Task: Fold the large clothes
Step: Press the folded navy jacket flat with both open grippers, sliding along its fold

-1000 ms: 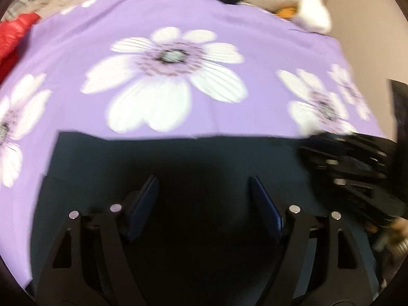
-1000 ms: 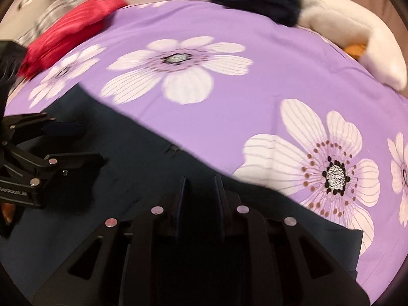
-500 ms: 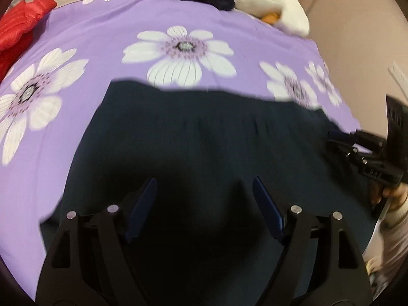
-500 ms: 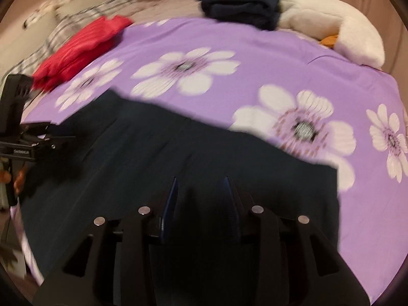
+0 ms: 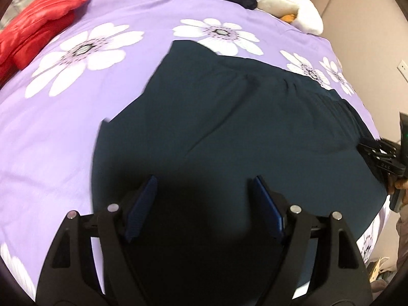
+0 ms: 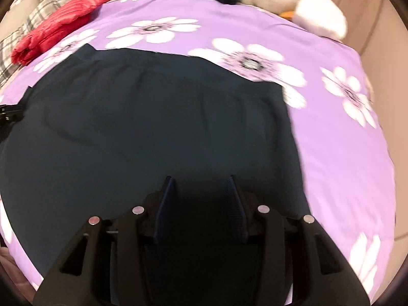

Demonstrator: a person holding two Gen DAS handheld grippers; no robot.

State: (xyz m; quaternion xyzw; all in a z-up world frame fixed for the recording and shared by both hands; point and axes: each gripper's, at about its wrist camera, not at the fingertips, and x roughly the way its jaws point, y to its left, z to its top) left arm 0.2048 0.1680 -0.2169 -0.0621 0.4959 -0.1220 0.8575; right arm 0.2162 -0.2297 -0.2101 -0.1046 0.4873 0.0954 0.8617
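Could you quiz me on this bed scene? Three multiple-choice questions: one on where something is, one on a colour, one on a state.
1. Where is the red jacket?
A. far left of the bedspread
B. on the dark garment
C. beside the white pillow

2. What colour is the bedspread?
A. green
B. purple with white flowers
C. plain grey

3. How does the left tool stand?
A. shut on the red jacket
B. shut on the pillow
C. open above the dark garment

Answers: 1 A, it lies at the far left edge. 2 B, flowers show all over. 3 C, its fingers stand wide apart.
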